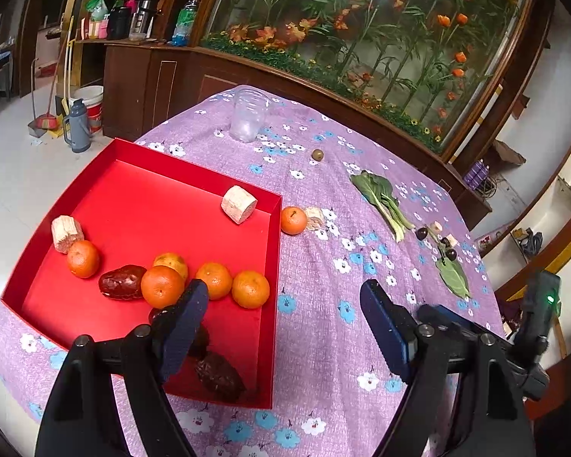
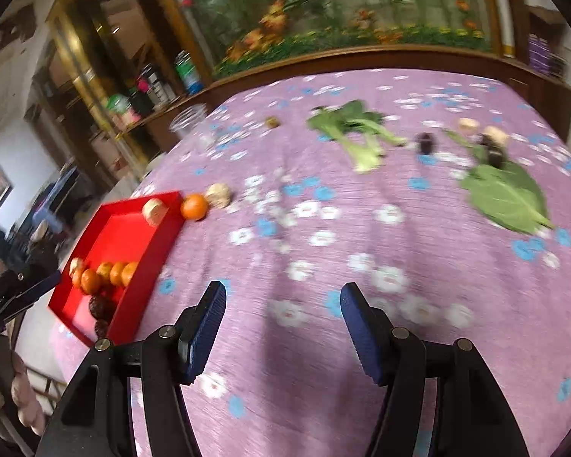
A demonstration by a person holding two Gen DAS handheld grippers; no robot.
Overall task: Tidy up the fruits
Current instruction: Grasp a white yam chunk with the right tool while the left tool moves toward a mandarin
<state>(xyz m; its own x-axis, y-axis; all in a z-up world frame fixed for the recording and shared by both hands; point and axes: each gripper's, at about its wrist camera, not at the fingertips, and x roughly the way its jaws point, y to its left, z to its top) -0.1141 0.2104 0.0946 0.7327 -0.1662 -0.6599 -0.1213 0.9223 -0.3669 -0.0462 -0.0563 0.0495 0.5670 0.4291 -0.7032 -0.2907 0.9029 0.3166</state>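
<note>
A red tray (image 1: pixel 148 175) on the left holds several oranges (image 1: pixel 163 286), dark red dates (image 1: pixel 122 281) and two pale cut chunks (image 1: pixel 239 204). One orange (image 1: pixel 294 221) lies on the cloth just outside the tray's right wall, touching another pale chunk (image 1: pixel 315 218). My left gripper (image 1: pixel 283 297) is open and empty over the tray's right wall, its left finger above the oranges. My right gripper (image 2: pixel 283 293) hovers open and empty over bare cloth, right of the tray (image 2: pixel 133 228). The loose orange (image 2: pixel 194 206) lies ahead to its left.
A clear plastic jar (image 1: pixel 249 114) stands at the far side of the purple flowered tablecloth (image 1: pixel 323 342). A small brownish fruit (image 1: pixel 317 154), a leafy green (image 1: pixel 380 198), a flat leaf (image 1: pixel 453 276) and dark small fruits (image 1: pixel 422 233) lie to the right. A wooden planter wall borders the table behind.
</note>
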